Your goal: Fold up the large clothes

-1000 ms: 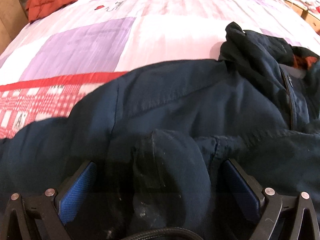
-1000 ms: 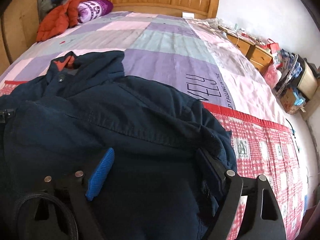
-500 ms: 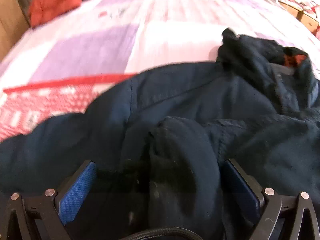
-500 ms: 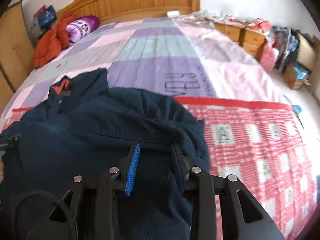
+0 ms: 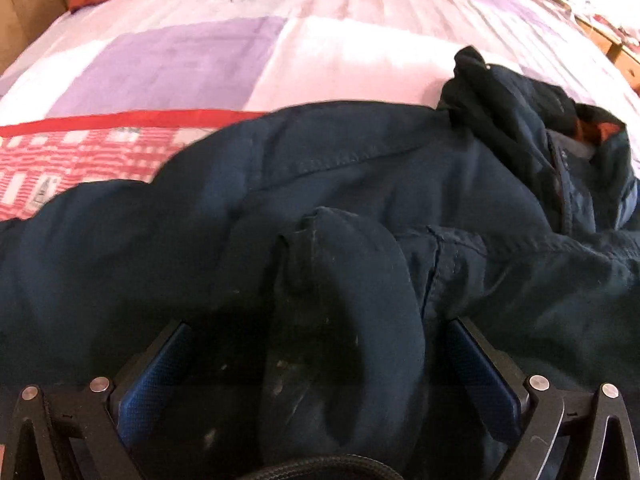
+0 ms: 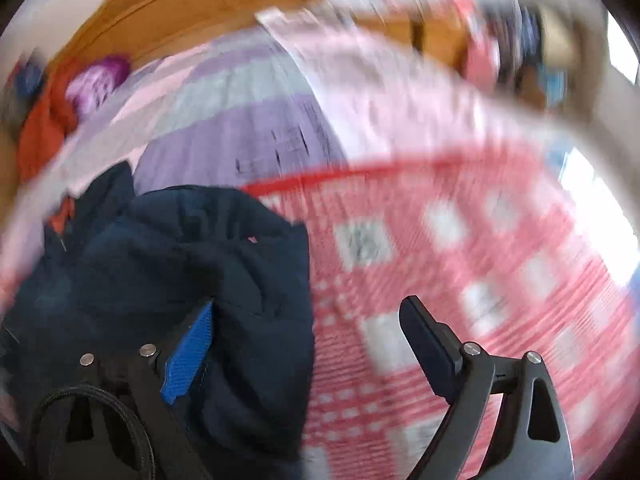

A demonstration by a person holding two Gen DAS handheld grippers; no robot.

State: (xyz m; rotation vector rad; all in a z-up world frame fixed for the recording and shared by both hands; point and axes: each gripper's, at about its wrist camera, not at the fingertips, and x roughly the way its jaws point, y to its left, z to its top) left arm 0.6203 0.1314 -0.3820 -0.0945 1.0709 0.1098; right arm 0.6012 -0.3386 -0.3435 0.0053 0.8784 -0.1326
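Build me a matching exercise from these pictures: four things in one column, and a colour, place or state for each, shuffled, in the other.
Things:
1. dark navy blue jacket
2. right gripper
3. orange-red padded garment
4. wooden headboard

Descriptions:
A. bunched up near the head of the bed
B. open, with one finger over the checked quilt
C. stands at the far end of the bed
D. spread across the near part of the bed

Pairs: 1-D, 2-B, 3-A, 4-C

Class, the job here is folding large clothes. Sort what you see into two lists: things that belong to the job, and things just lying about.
Part of the job:
- navy jacket
- left tongs
- right tongs

Just lying about:
- orange-red garment
- purple pillow
- patchwork quilt
- wooden headboard
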